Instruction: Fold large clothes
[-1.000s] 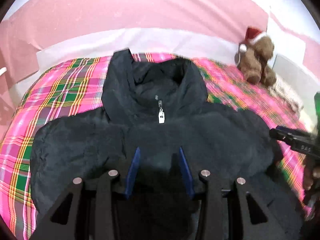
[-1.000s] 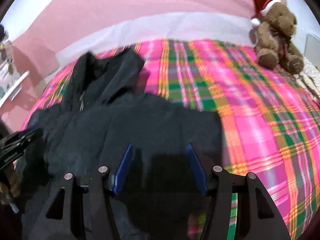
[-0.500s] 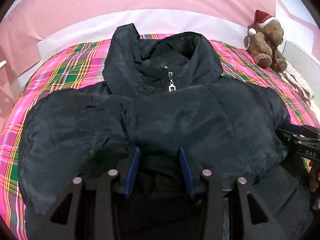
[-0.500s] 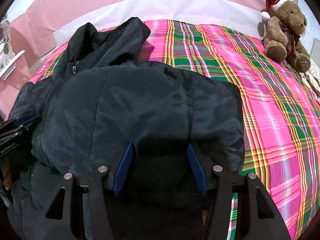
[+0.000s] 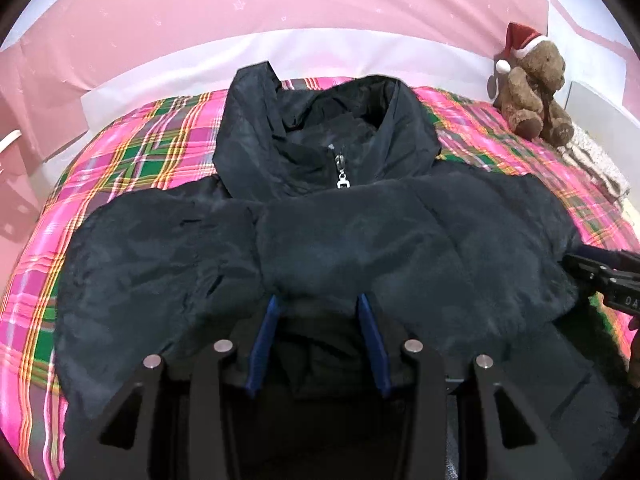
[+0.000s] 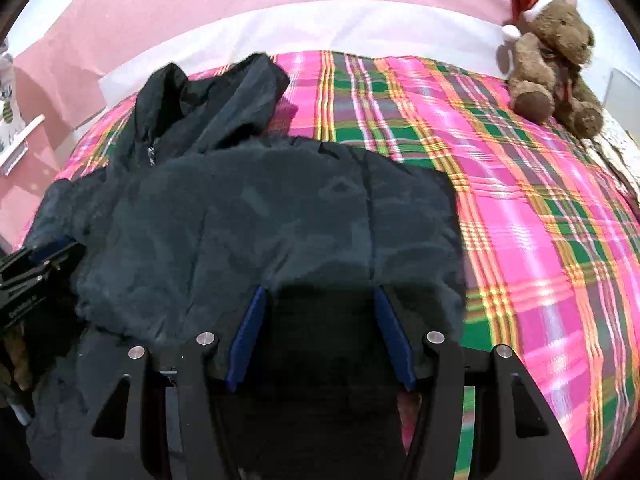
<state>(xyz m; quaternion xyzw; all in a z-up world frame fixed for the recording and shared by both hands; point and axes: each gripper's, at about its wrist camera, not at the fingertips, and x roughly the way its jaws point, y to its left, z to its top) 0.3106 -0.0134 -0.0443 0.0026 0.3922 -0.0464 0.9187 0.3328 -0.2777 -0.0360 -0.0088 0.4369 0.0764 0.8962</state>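
A black puffer jacket (image 5: 320, 240) lies on my plaid bed (image 6: 540, 220), lower half folded toward the collar. My left hand-held gripper (image 5: 318, 336) and right hand-held gripper (image 6: 320, 332) each pinch its folded edge. I should lower both evenly, keeping it square.

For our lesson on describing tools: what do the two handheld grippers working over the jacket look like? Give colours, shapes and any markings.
Both look alike. The left gripper and right gripper each have a black angular frame with triangular cut-outs, round silver pins at the joints, and two slim blue fingers. Seen from the other camera, the right gripper's black side carries small white lettering, too blurred to read.
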